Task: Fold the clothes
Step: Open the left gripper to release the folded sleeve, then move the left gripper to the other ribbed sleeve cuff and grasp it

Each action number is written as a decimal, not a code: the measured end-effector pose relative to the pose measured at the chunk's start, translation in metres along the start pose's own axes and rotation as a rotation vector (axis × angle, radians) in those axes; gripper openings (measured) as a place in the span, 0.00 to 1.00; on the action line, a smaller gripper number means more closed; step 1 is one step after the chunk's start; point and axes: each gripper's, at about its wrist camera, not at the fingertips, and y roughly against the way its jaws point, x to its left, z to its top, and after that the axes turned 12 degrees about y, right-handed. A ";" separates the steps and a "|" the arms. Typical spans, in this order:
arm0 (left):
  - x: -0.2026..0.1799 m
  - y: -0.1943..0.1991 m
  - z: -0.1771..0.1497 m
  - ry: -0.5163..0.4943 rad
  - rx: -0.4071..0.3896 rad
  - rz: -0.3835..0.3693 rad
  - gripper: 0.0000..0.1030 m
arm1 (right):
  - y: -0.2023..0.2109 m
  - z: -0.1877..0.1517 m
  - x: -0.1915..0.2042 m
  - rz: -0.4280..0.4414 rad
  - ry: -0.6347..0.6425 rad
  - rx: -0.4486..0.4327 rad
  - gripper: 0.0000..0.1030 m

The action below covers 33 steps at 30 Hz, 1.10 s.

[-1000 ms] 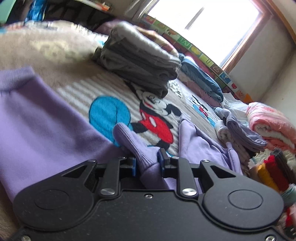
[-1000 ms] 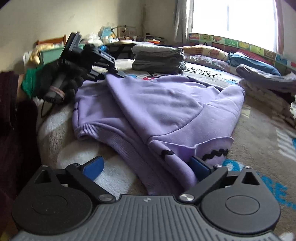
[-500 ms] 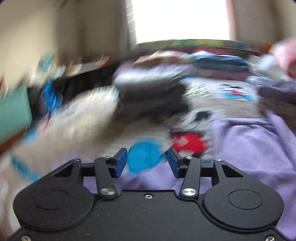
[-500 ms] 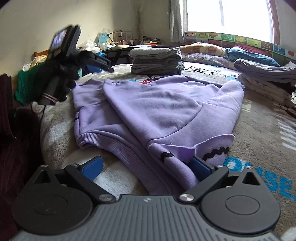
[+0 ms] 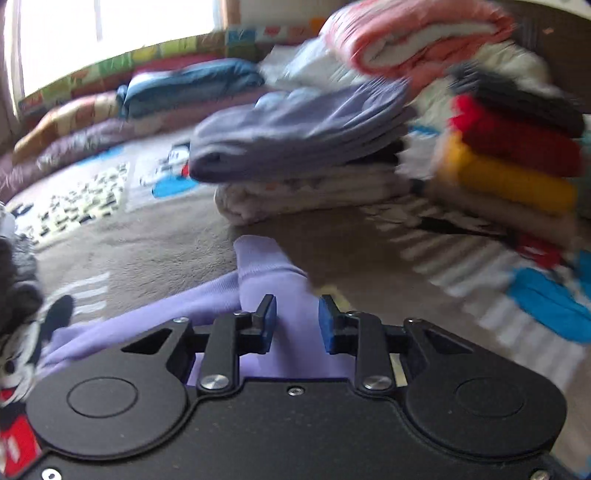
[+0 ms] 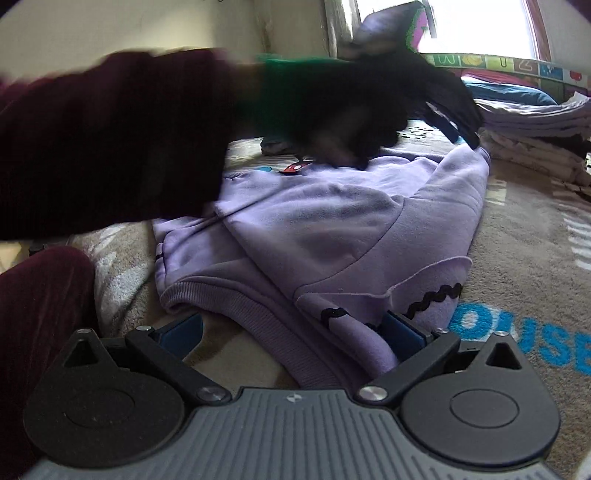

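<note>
A lilac sweatshirt [image 6: 325, 229] lies partly folded on the Mickey Mouse blanket [image 6: 524, 258], its ribbed hem toward the right wrist camera. My right gripper [image 6: 291, 332] is open, its blue pads on either side of the hem and a flap with black zigzag trim. My left gripper [image 5: 293, 319] is open just above a lilac cuff [image 5: 266, 266] at the sweatshirt's far side. In the right wrist view the left gripper [image 6: 458, 129] and the gloved hand holding it reach across over the sweatshirt's far corner, blurred.
Stacks of folded clothes stand past the sweatshirt: a grey-blue and white pile [image 5: 303, 155], a red, yellow and dark pile [image 5: 513, 155], a pink blanket [image 5: 417, 33]. Pillows [image 5: 184, 85] line the window wall. My maroon sleeve [image 6: 110, 147] crosses the right wrist view.
The left gripper let go of the lilac sleeve, opened, and swung fast to the right across the sweatshirt to its far corner. The right gripper stayed open at the hem.
</note>
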 end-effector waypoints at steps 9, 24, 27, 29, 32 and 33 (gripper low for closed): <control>0.020 -0.030 0.016 0.164 0.063 -0.075 0.25 | 0.000 -0.002 0.001 0.011 -0.011 -0.006 1.00; 0.074 0.184 -0.043 0.362 -0.227 -0.102 0.77 | 0.020 0.008 0.002 -0.024 -0.009 -0.049 0.96; 0.096 0.238 -0.090 0.447 -0.281 -0.075 0.79 | 0.049 0.008 -0.003 -0.084 -0.021 -0.121 0.96; 0.111 0.267 -0.122 0.515 -0.310 -0.048 0.79 | 0.061 0.006 -0.005 -0.115 -0.021 -0.145 0.96; 0.129 0.295 -0.167 0.622 -0.329 -0.002 0.79 | 0.068 0.007 0.004 -0.144 0.031 -0.173 0.96; 0.134 0.298 -0.179 0.663 -0.319 -0.002 0.79 | 0.066 0.007 0.011 -0.143 0.066 -0.175 0.96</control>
